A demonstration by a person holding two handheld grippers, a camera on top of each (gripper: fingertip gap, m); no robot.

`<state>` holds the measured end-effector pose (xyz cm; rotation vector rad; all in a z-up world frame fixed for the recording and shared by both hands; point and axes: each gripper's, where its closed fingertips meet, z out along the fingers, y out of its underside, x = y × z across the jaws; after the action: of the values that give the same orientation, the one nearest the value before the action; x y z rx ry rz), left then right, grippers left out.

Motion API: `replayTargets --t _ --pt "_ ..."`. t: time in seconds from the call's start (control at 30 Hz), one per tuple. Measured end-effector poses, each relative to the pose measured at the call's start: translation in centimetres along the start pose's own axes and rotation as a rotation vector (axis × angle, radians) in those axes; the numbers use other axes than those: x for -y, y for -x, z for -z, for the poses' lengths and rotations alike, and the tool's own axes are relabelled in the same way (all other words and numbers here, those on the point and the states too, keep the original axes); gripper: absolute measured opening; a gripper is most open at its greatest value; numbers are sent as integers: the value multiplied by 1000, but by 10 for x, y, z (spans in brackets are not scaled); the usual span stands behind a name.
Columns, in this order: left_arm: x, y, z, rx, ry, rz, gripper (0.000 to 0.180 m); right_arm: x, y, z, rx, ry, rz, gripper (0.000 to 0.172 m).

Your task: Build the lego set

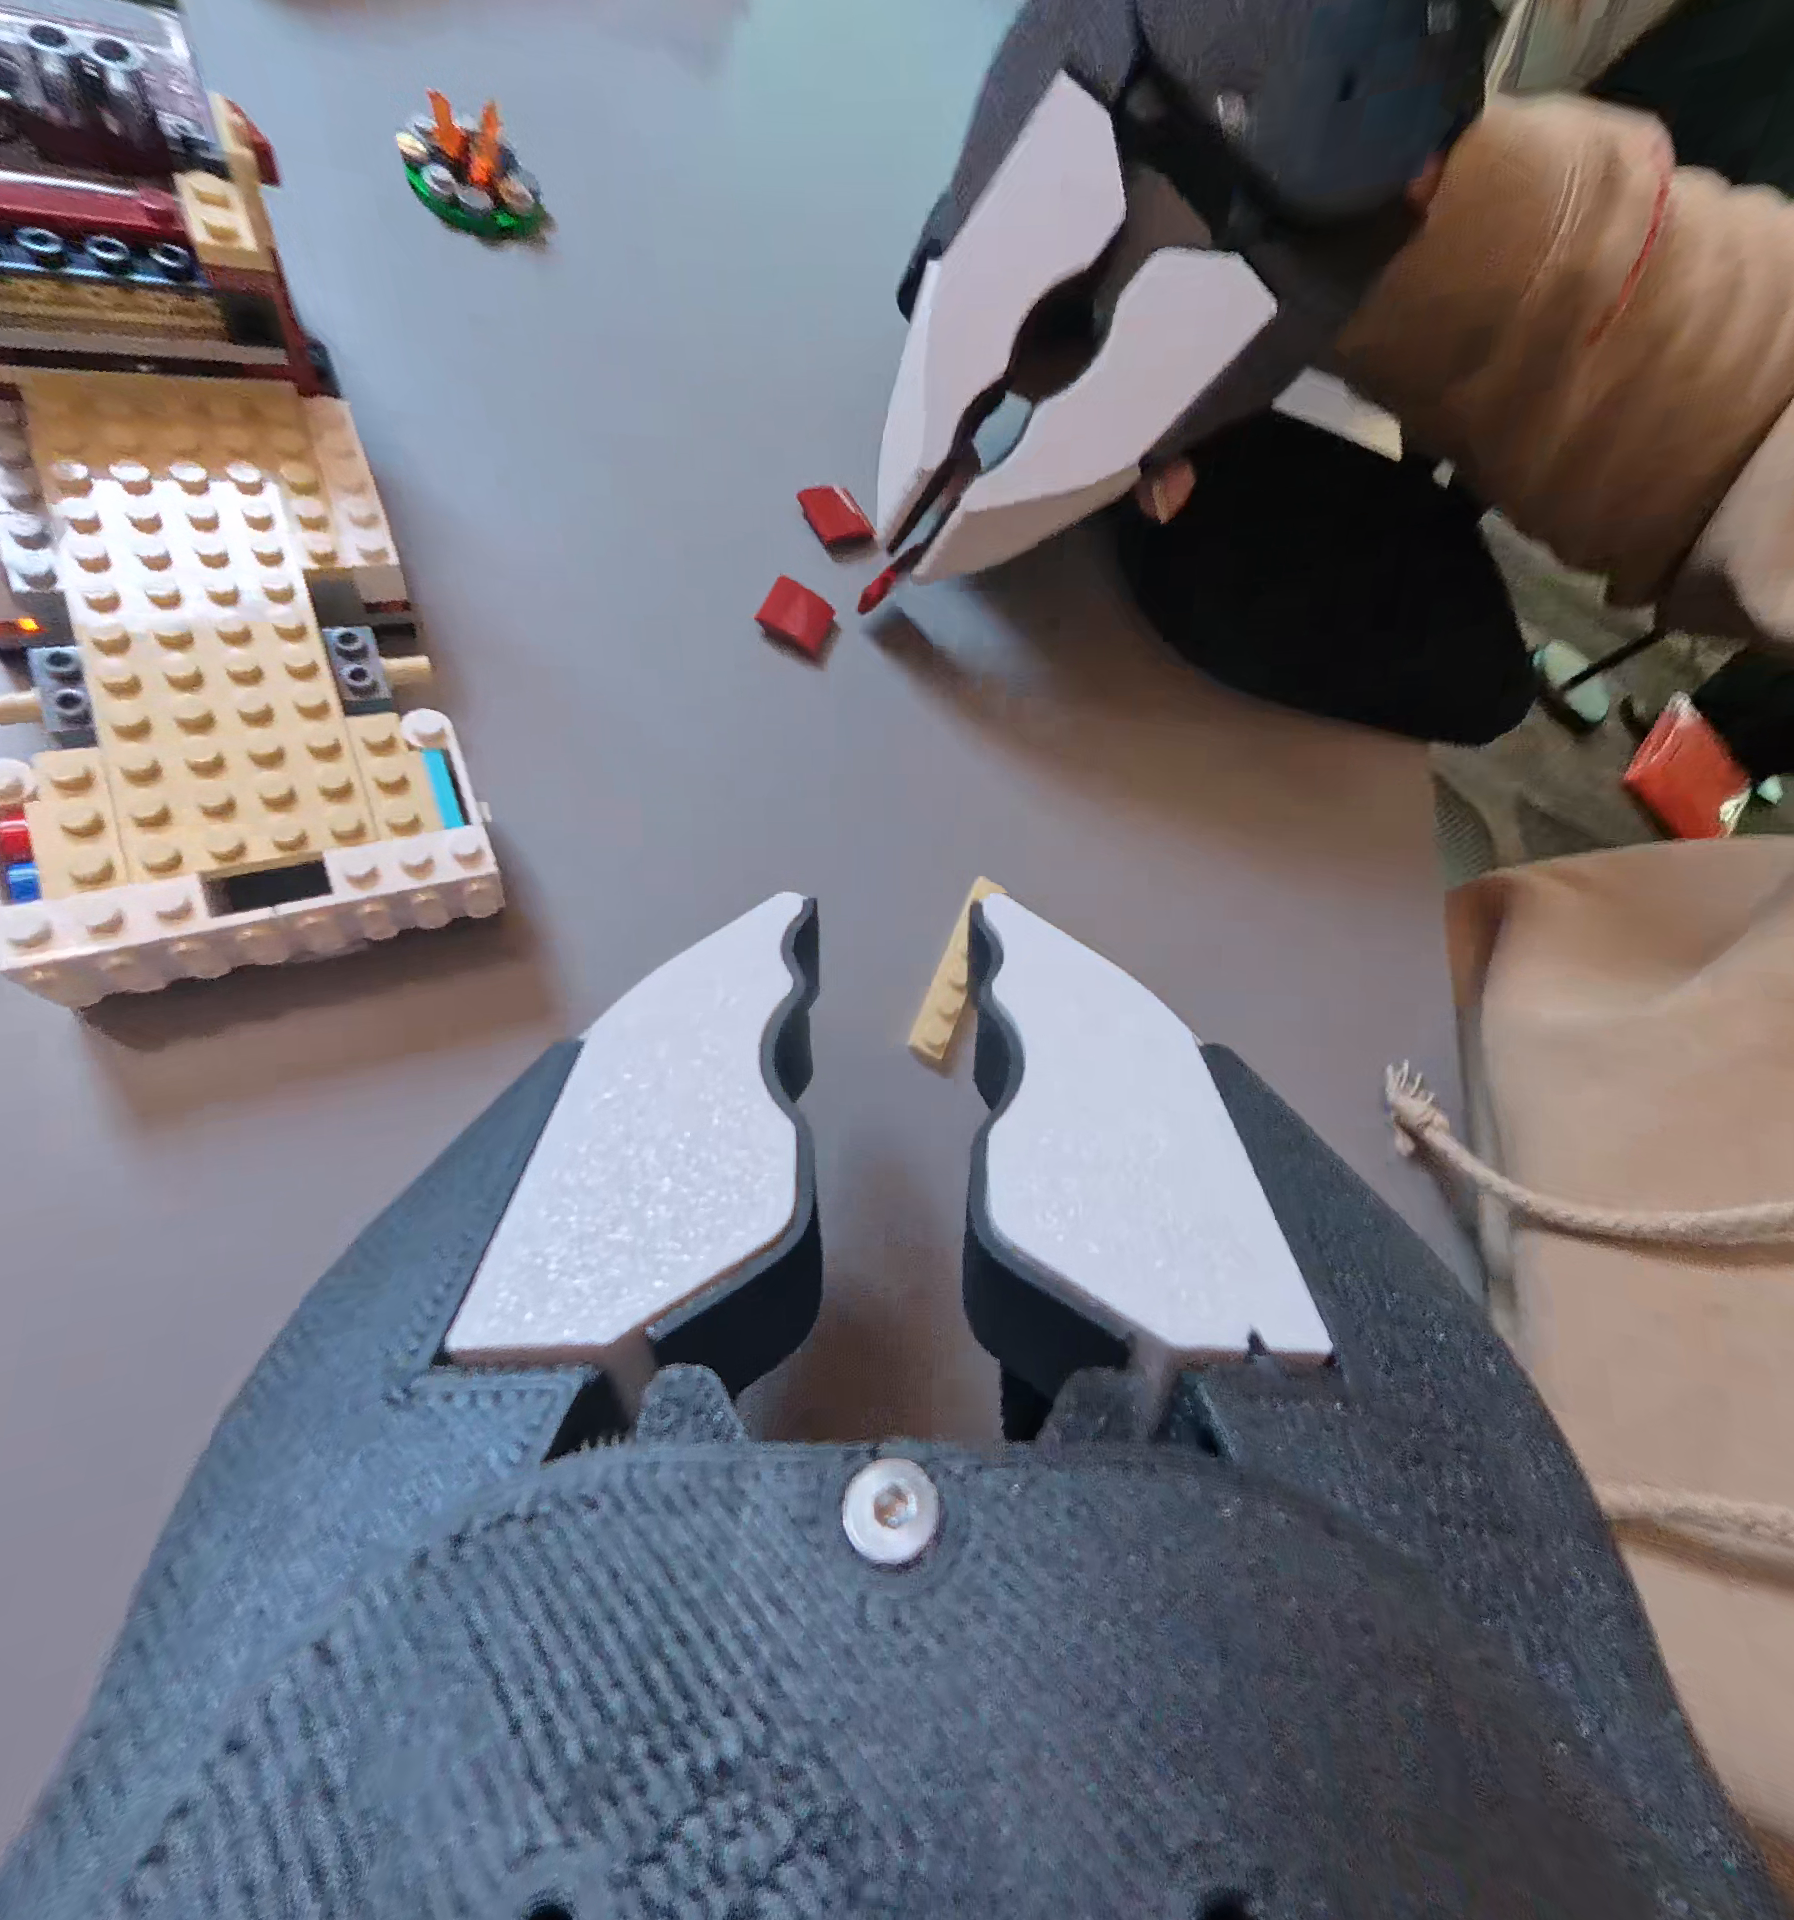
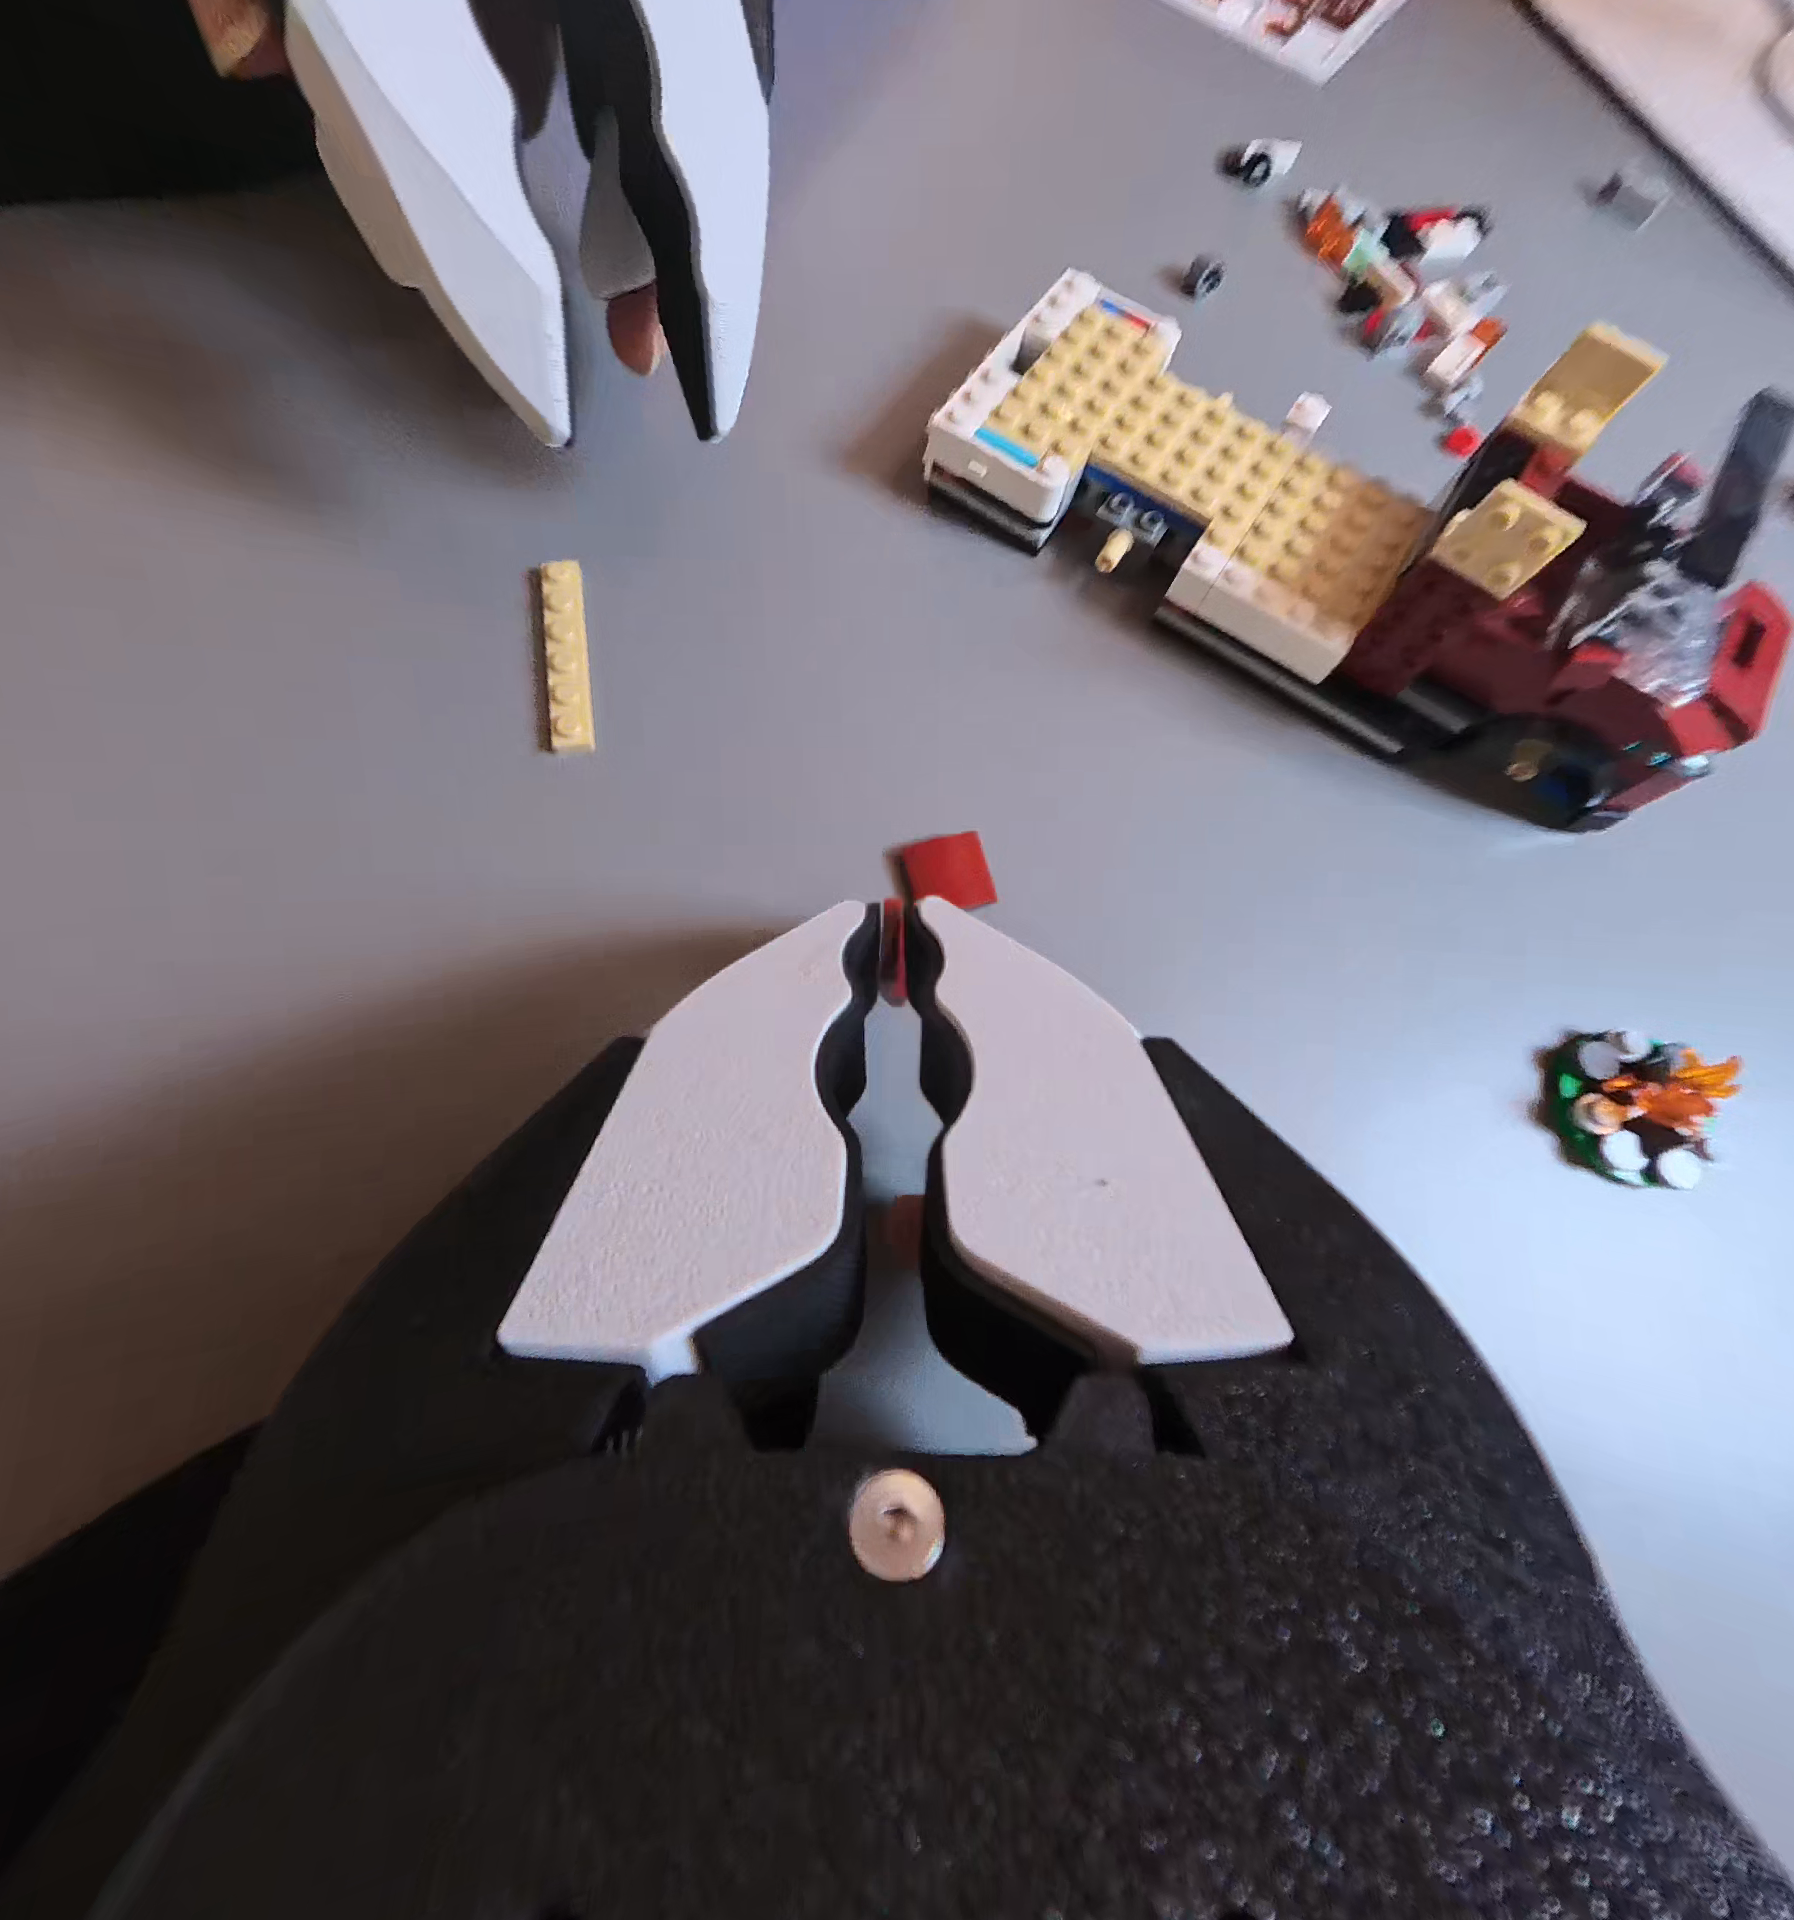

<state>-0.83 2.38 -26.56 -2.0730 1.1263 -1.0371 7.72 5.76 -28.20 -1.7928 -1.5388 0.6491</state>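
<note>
My right gripper [image 2: 891, 920] is shut on a small thin red piece [image 2: 893, 961], pinched edge-on at the fingertips. It shows in the left wrist view [image 1: 888, 577] low over the table, with the red piece [image 1: 875, 594] poking out of its tip. Two more small red tiles [image 1: 794, 615] [image 1: 836, 514] lie beside it; one red tile [image 2: 950, 868] lies just beyond my right fingertips. My left gripper [image 1: 895, 925] is open and empty. A tan studded strip [image 1: 943, 987] lies flat on the table under its right finger [image 1: 1059, 1039]. In the right wrist view the strip [image 2: 566, 655] lies apart from the left gripper [image 2: 635, 434].
A tan, white and dark red brick model [image 1: 197, 675] [image 2: 1184, 468] stands on the grey table [image 1: 612, 416]. A green round piece with orange flames [image 1: 472, 171] [image 2: 1631, 1112] lies apart. Several loose small pieces [image 2: 1412, 281] lie behind the model. A person's beige sleeve [image 1: 1599, 364] is at right. The grippers' ends are close to 10 cm from one another.
</note>
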Motion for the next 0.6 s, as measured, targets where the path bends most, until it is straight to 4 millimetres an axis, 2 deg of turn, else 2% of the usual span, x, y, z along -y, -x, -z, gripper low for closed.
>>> replayTargets --t 0.1,0.2,0.27,0.33,0.47,0.6 --pt "-16 -4 -8 21 102 -118 35 -6 -1 -3 57 71 -76 8" --pt "-28 -4 -14 63 164 -212 38 -8 -16 -1 17 111 -80 13" --pt "-30 -6 -14 73 168 -242 38 -2 -23 5 -13 84 -74 15" --pt "-31 -6 -13 85 172 -260 38 4 -15 10 20 66 -57 15" --pt "-31 -6 -13 97 179 -303 36 -7 11 8 79 162 101 19" --pt "-27 -8 -14 97 158 -305 35 -17 15 -2 74 247 180 22"
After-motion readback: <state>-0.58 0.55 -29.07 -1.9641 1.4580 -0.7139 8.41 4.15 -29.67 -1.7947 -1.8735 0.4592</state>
